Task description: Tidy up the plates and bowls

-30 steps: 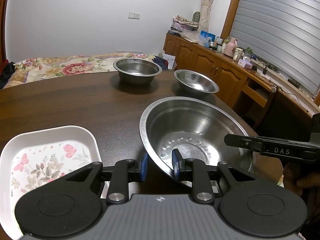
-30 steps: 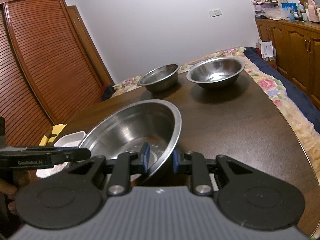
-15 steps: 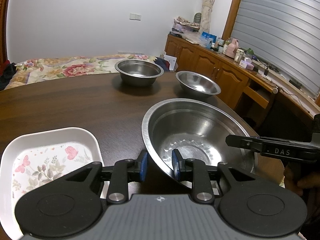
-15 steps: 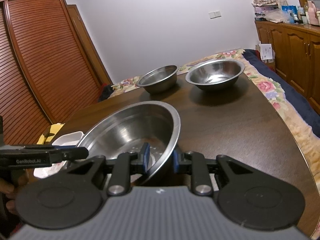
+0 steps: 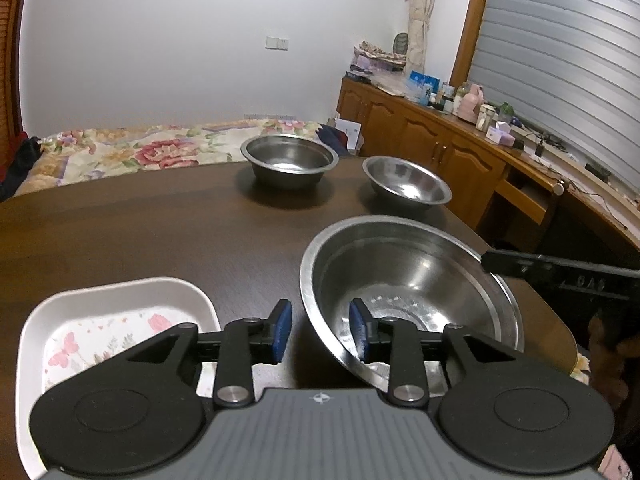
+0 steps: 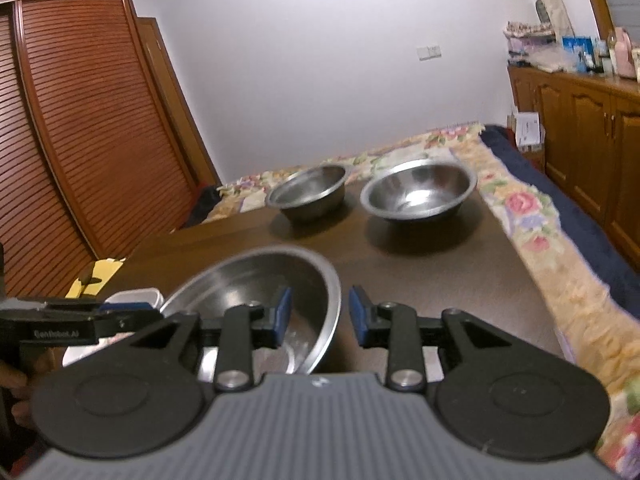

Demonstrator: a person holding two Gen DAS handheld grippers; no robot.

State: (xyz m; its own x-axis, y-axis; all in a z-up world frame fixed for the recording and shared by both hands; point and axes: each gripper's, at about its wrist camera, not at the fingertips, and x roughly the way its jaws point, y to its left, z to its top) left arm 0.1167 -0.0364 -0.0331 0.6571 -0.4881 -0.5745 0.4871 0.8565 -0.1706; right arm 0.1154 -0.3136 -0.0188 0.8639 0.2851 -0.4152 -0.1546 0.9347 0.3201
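1. Three steel bowls are counted on the dark wooden table (image 5: 160, 236): one large bowl (image 5: 408, 292) near the front edge and two smaller ones at the far side
2. Of the far pair, the deeper bowl (image 5: 290, 160) is seen to the left of the shallower bowl (image 5: 406, 180) in the left wrist view; the two are set near each other but apart
3. One white dish with a floral and butterfly print (image 5: 108, 320) is seen on the table, just left of the large bowl and apart from it
4. The left gripper (image 5: 320, 332) is held spread open, with the near rim of the large bowl placed between its two blue pads; the right pad (image 5: 358, 334) is inside the bowl, and contact with the rim cannot be told
5. The right gripper (image 6: 320, 316) is likewise released, its pads set on either side of the opposite rim of the large bowl (image 6: 256, 292), with a clear gap at the outer pad
6. The large bowl is shown tilted in both views, but whether it rests on the table cannot be told
7. One bed with a flowered cover (image 5: 132, 148) is seen beyond the table
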